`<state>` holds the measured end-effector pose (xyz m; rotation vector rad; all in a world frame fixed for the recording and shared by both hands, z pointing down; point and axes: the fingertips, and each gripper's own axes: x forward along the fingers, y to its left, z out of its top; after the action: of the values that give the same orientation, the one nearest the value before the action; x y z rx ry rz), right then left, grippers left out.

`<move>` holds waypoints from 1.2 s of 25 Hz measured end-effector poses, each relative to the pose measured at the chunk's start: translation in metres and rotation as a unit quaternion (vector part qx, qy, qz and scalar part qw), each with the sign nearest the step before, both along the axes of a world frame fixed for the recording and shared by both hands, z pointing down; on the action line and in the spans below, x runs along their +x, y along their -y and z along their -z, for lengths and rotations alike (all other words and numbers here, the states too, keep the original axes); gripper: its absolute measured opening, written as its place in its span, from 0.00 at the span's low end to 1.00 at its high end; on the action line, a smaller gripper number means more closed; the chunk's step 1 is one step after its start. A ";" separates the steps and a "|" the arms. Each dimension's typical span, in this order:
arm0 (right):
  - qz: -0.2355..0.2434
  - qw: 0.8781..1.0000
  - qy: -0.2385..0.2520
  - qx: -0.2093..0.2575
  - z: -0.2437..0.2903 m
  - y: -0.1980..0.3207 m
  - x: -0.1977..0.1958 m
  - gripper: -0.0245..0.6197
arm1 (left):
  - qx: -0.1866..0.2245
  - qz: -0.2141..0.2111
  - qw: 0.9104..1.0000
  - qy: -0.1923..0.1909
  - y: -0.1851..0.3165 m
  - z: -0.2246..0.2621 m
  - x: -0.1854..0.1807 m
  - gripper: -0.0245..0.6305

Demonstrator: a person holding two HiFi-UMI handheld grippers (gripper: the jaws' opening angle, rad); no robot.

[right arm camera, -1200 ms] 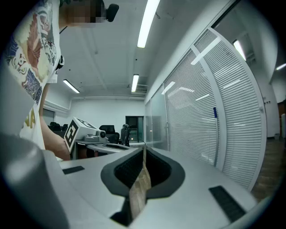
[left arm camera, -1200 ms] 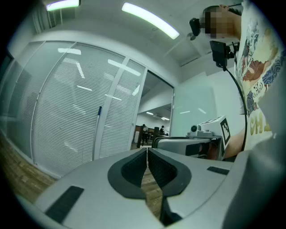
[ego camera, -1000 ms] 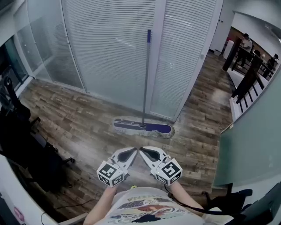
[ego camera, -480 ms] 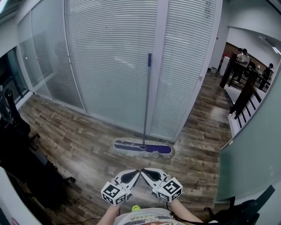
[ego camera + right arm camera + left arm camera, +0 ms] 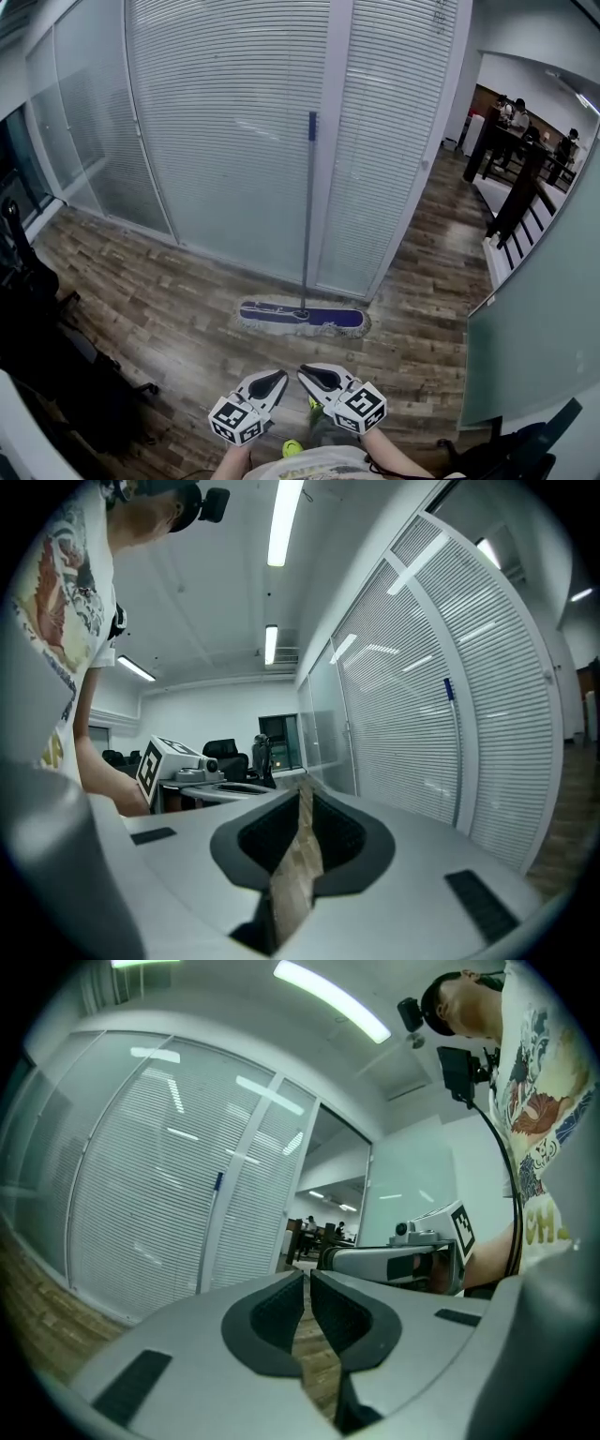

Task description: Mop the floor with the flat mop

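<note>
The flat mop stands by itself: its blue pad point(image 5: 300, 316) lies on the wood floor and its thin handle point(image 5: 307, 206) leans upright against the blinded glass partition. Both grippers hover in front of the person's body, well short of the mop, tips almost touching each other. My left gripper point(image 5: 284, 376) is shut with nothing in it, and my right gripper point(image 5: 303, 372) is likewise shut and empty. The left gripper view shows its closed jaws point(image 5: 307, 1275), the mop handle point(image 5: 212, 1232) far off and the right gripper point(image 5: 403, 1258) alongside. The right gripper view shows its jaws point(image 5: 305, 786) and the handle point(image 5: 454, 752).
Glass walls with white blinds point(image 5: 225, 122) close off the far side. Black office chairs point(image 5: 47, 347) crowd the left. A green glass panel point(image 5: 534, 319) and a dark railing point(image 5: 520, 202) stand to the right, with people at desks point(image 5: 516, 112) beyond. A yellow-green shoe point(image 5: 292, 448) shows below.
Both grippers have sunk lower in the head view, still side by side and shut. The head camera has tipped up, showing more wall. The mop has stayed against the partition.
</note>
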<state>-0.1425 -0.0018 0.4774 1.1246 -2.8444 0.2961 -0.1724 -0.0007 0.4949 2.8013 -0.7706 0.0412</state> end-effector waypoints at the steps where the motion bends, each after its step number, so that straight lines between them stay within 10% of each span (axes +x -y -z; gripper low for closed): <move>1: -0.001 1.000 0.002 -0.002 -0.002 0.006 0.002 0.09 | -0.002 0.001 1.000 0.000 0.005 -0.001 0.001 0.06; 30: 0.019 0.998 0.057 -0.020 -0.025 0.316 0.166 0.09 | -0.011 0.008 0.998 0.058 0.302 -0.008 0.170 0.06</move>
<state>0.0230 -0.3176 0.5028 1.0798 -2.9391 0.4270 -0.0022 -0.3023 0.5028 2.7925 -0.8125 0.2100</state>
